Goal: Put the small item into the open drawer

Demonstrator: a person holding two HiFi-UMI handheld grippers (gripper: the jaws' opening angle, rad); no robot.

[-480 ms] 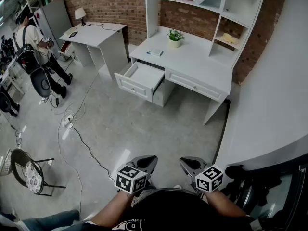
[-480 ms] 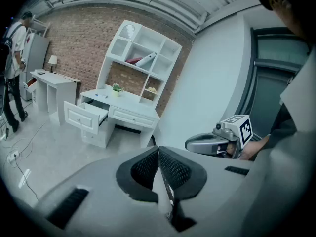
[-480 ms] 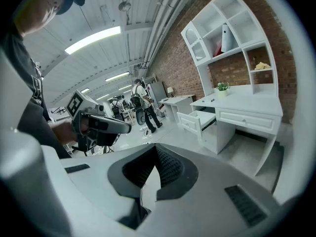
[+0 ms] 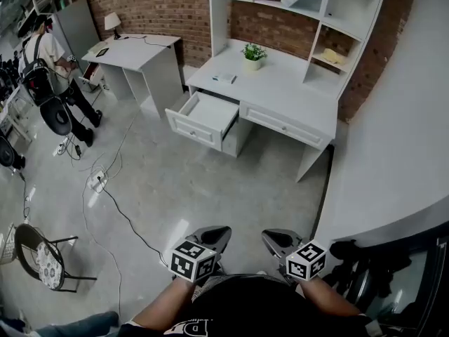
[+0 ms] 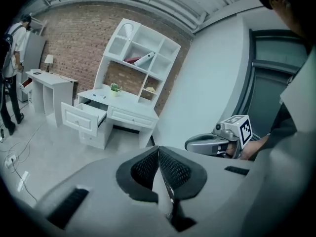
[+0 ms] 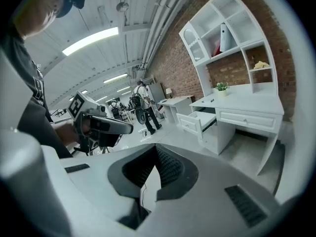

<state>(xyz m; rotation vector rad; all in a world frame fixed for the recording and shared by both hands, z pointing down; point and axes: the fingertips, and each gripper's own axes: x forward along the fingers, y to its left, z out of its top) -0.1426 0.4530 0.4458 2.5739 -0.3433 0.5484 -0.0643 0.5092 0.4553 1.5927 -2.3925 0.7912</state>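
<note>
Left gripper [image 4: 212,234] and right gripper [image 4: 275,237], side by side, jaws closed on nothing. Well ahead stands the open drawer [image 4: 210,112] of a white desk [image 4: 287,93], with a small item [image 4: 224,78] on the desktop just beyond.

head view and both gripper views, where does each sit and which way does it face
Head view: on the person's head, looking steeply down toward the desk; shows both forearms, left gripper and right gripper.
Left gripper view: on the left gripper, facing along its shut jaws toward the desk; right gripper at its right.
Right gripper view: on the right gripper, facing along its shut jaws toward the desk; left gripper at its left.
Shared: all three show the desk's open drawer.
</note>
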